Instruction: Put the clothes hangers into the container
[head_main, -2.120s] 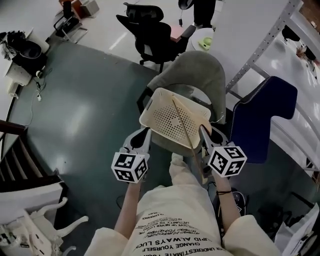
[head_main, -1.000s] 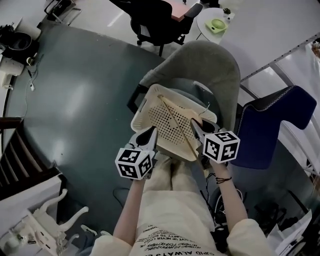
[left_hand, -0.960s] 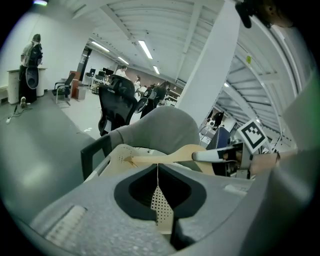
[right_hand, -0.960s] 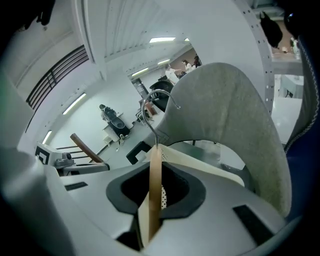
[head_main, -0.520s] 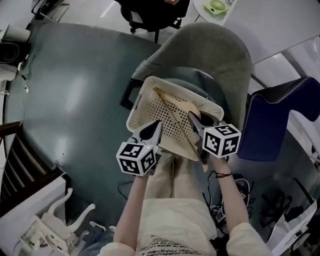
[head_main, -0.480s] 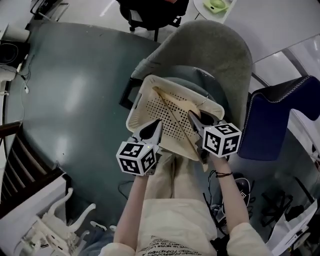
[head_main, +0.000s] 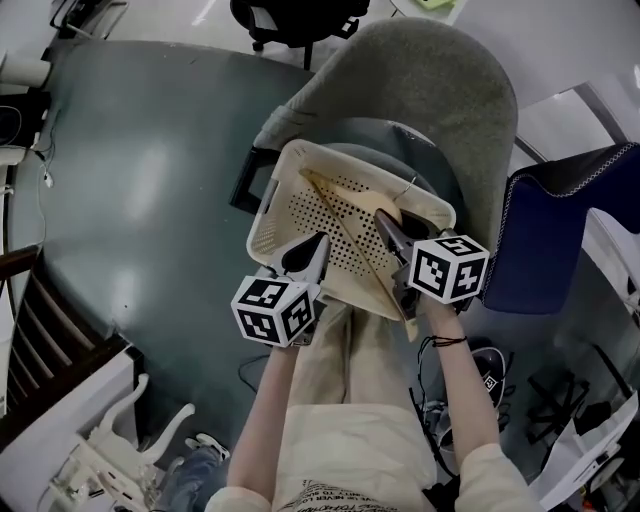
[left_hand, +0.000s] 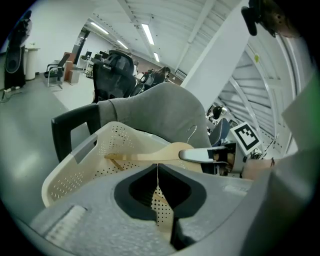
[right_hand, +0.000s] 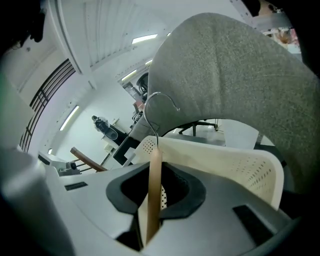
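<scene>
Left gripper (head_main: 316, 243) jaws: closed, pinching the thin perforated near wall of the basket (head_main: 262, 215). The left gripper view shows the wall sandwiched between the pads, with no gap.

Right gripper (head_main: 385, 225) jaws: clamped on the wooden hanger (head_main: 345, 228). They sit slightly apart, only as far as the wood is thick. In the right gripper view the hanger (right_hand: 154, 190) stands edge-on between the pads, with its wire hook (right_hand: 152, 112) sticking up past the tips. Some perforated basket wall shows just behind the wood; I can't tell whether that is gripped too.

Hanger position: mostly inside the basket, lying diagonally over the perforated bottom. The hook end is toward the far rim and one arm pokes out over the near rim beside the right gripper. From the left gripper view it spans the basket (left_hand: 80, 170) and meets the right gripper (left_hand: 186, 155).

Basket: cream plastic with a handle cut-out on its left side, held between both grippers over the seat of the grey chair (head_main: 440, 90). I can't tell whether it touches the seat. The chair back rises right behind the far rim.

Blue seat (head_main: 560, 230) is just right of the chair, and grey-green floor (head_main: 150, 180) is to the left.
</scene>
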